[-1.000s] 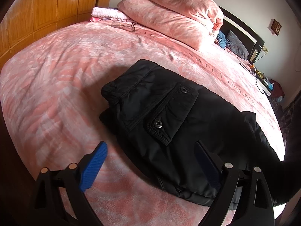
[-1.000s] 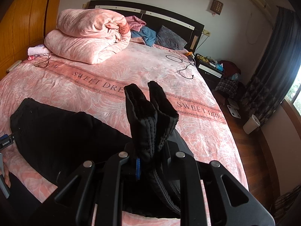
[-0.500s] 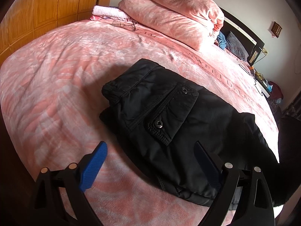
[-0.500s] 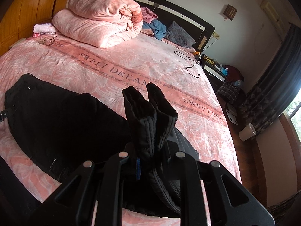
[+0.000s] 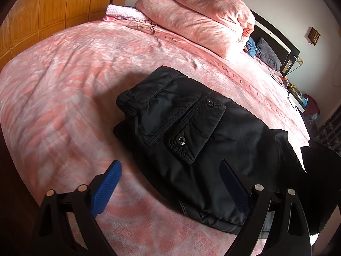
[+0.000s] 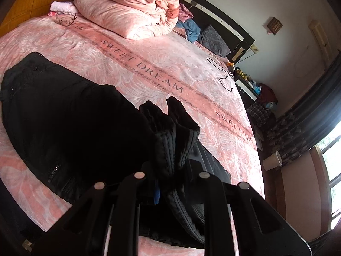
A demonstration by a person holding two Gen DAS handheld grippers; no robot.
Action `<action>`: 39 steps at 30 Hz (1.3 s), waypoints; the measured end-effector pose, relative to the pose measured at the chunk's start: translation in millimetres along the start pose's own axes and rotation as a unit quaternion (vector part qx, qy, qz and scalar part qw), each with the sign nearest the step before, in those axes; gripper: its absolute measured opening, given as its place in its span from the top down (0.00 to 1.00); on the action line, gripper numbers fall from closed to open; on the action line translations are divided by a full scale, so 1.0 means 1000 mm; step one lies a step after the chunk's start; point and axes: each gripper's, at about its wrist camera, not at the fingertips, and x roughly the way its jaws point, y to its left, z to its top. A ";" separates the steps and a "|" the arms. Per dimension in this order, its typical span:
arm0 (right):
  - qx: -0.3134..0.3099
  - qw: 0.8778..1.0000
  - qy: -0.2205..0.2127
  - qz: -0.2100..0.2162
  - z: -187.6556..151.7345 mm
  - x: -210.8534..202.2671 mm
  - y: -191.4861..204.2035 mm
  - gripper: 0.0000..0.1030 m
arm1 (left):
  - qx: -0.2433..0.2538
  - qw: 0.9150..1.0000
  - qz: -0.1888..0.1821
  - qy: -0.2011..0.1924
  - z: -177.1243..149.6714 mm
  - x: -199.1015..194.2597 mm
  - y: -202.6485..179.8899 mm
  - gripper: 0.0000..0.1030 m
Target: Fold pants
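Note:
Black pants (image 5: pixel 191 132) lie on the pink bedspread (image 5: pixel 64 81), waist and snap-button pocket toward my left gripper. My left gripper (image 5: pixel 170 183) is open and empty, hovering just above the waist end, its blue pads (image 5: pixel 106 187) on either side of the pants' near edge. In the right wrist view the pants (image 6: pixel 70 111) stretch to the left. My right gripper (image 6: pixel 170 183) is shut on the bunched leg cuffs (image 6: pixel 170 128), which stand up between its jaws, lifted off the bed.
A rolled pink duvet (image 6: pixel 132 10) and pillows (image 6: pixel 211 38) lie at the headboard. A black cable (image 6: pixel 223 74) lies on the bed's far right. A wooden wardrobe (image 5: pixel 53 6) stands left. A nightstand (image 6: pixel 251 89), a bin (image 6: pixel 272 160) and curtains stand right.
My right gripper has carried the cuffs leftward and tilted, so the pants' body looms larger and closer. My left gripper has stayed open and almost still.

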 end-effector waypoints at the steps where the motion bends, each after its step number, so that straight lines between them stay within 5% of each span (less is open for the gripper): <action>1: -0.007 1.000 0.000 -0.004 -0.001 0.001 0.004 0.85 | 0.000 1.000 0.000 0.000 0.000 0.000 0.000 0.09; 12: -0.075 0.996 -0.001 -0.047 -0.012 0.014 0.045 0.85 | -0.001 1.000 0.000 0.000 0.000 0.000 0.001 0.09; 22: -0.190 0.976 0.012 -0.107 -0.048 0.044 0.112 0.84 | -0.002 1.000 -0.001 0.001 0.000 0.000 0.002 0.09; 25: -0.206 0.973 0.020 -0.107 -0.058 0.053 0.122 0.75 | -0.002 1.000 -0.001 0.001 0.000 0.000 0.002 0.09; 28: -0.204 0.975 0.019 -0.081 -0.059 0.048 0.124 0.55 | -0.002 1.000 0.000 0.002 0.000 0.001 0.001 0.09; 30: -0.210 0.976 0.009 -0.060 -0.056 0.034 0.124 0.29 | -0.002 1.000 -0.001 0.002 0.000 0.001 0.002 0.09; 32: -0.191 0.982 0.002 0.001 -0.046 0.013 0.109 0.16 | -0.002 1.000 -0.001 0.001 -0.001 0.000 0.002 0.09; 36: -0.021 0.987 0.051 0.150 -0.017 0.007 0.038 0.17 | -0.009 1.000 -0.005 0.000 -0.002 0.000 0.003 0.09; 39: 0.113 0.956 0.129 0.238 -0.010 0.046 -0.005 0.29 | -0.011 1.000 -0.008 0.000 -0.001 0.000 0.004 0.09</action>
